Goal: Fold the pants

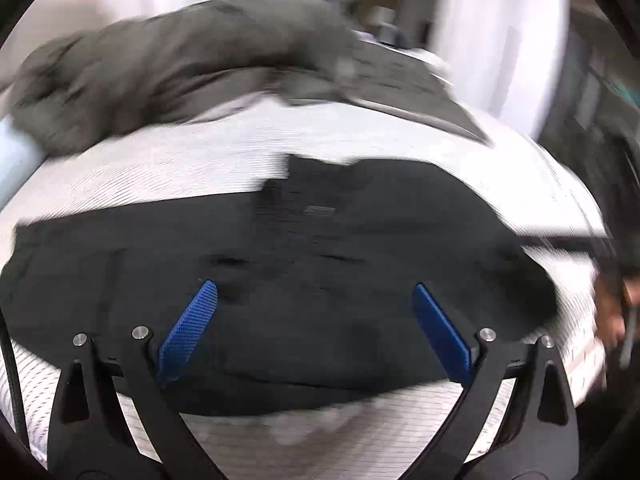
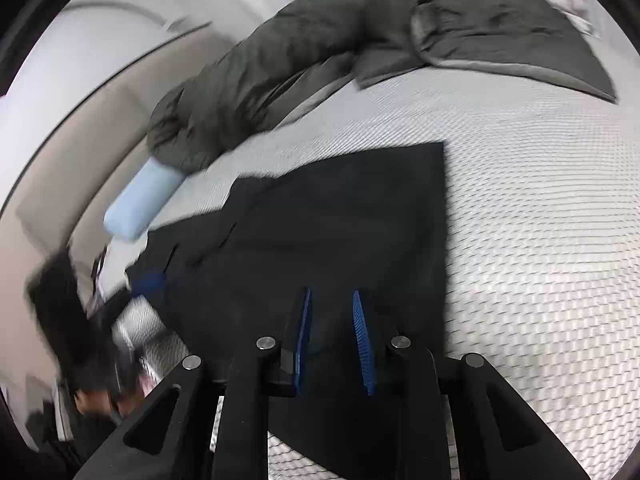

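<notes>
Black pants (image 1: 320,260) lie spread on a white textured mattress (image 1: 200,168). My left gripper (image 1: 314,292) hovers over them, open wide, with nothing between its blue pads. In the right wrist view the pants (image 2: 340,220) show a straight folded edge on the right. My right gripper (image 2: 331,294) is above their near part. Its jaws stand a narrow gap apart with no cloth pinched between them. At the pants' left edge, a blurred blue pad (image 2: 148,282) of the left gripper is visible.
A rumpled grey-green duvet (image 2: 280,64) lies across the far side of the mattress (image 2: 540,240). A light blue pillow (image 2: 140,204) pokes out from under it by a beige headboard (image 2: 80,152). A blurred hand (image 1: 612,312) is at the right edge.
</notes>
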Demonstrator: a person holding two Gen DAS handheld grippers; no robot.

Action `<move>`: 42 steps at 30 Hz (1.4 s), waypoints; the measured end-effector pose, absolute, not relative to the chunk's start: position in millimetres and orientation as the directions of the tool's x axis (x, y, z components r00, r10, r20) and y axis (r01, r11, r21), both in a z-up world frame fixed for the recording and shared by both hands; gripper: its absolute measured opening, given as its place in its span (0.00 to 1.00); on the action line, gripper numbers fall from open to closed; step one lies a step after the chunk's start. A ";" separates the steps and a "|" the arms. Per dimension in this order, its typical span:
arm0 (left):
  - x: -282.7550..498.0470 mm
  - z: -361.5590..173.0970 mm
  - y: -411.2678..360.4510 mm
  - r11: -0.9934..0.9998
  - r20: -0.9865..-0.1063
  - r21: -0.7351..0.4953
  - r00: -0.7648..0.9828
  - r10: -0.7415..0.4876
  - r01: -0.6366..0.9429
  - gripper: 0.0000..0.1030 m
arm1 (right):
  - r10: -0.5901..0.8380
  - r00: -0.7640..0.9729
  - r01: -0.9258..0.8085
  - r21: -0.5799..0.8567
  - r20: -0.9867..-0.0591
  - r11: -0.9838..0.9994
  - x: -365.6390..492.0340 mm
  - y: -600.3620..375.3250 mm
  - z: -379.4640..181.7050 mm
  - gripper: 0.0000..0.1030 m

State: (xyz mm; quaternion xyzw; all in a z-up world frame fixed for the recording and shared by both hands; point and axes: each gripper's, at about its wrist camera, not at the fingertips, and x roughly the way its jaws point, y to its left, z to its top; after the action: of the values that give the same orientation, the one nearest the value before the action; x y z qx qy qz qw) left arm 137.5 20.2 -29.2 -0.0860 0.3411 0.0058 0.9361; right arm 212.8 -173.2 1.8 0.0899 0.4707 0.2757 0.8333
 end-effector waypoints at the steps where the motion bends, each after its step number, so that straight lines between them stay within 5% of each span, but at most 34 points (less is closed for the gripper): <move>1: 138.0 -32.6 33.5 0.977 -0.644 -0.187 0.764 -0.045 -0.100 0.88 | 0.540 0.394 -0.387 0.399 -0.744 0.831 208.2 -169.0 0.3 0.29; 5: 139.8 -54.5 61.7 0.948 -0.692 -0.295 0.711 -0.126 -0.119 0.68 | 0.535 0.382 -0.403 0.386 -0.754 0.830 198.1 -155.7 -4.5 0.46; 9: 141.1 -62.1 52.7 0.952 -0.705 -0.301 0.686 -0.182 -0.057 0.57 | 0.524 0.366 -0.416 0.369 -0.769 0.831 190.9 -143.1 -12.6 0.47; 11: 147.9 -62.4 44.4 0.952 -0.706 -0.306 0.676 -0.209 -0.025 0.38 | 0.520 0.351 -0.433 0.358 -0.778 0.827 184.7 -144.5 -16.5 0.47; 14: 152.0 -61.2 35.3 0.960 -0.713 -0.281 0.666 -0.219 0.015 0.25 | 0.514 0.340 -0.453 0.342 -0.788 0.824 180.3 -140.8 -21.5 0.47; 20: 139.7 -48.2 28.3 0.961 -0.711 -0.271 0.663 -0.237 0.052 0.16 | 0.508 0.337 -0.455 0.335 -0.793 0.825 176.7 -146.3 -22.3 0.47; 24: 137.1 -49.3 32.0 0.973 -0.759 -0.227 0.618 -0.205 0.044 0.16 | 0.500 0.344 -0.453 0.326 -0.795 0.830 175.0 -150.9 -19.8 0.47; 29: 134.9 -54.3 41.8 0.983 -0.782 -0.179 0.612 -0.117 -0.041 0.53 | 0.478 0.344 -0.446 0.307 -0.808 0.841 175.7 -150.2 -20.7 0.47; 33: 123.8 -38.8 55.2 0.967 -0.709 -0.247 0.691 -0.142 -0.056 0.68 | 0.485 0.363 -0.455 0.303 -0.796 0.837 170.6 -147.1 -13.3 0.55; 42: 169.4 -38.6 42.6 0.989 -0.710 -0.141 0.700 -0.074 -0.039 0.66 | 0.494 0.357 -0.485 0.295 -0.792 0.823 167.5 -143.2 -15.1 0.59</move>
State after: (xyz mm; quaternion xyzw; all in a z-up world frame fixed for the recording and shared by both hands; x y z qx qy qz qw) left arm 169.4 42.6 -38.6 -0.0728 0.3873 -0.0096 0.9190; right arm 167.5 -143.2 -15.1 0.0047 0.4827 0.2973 0.8238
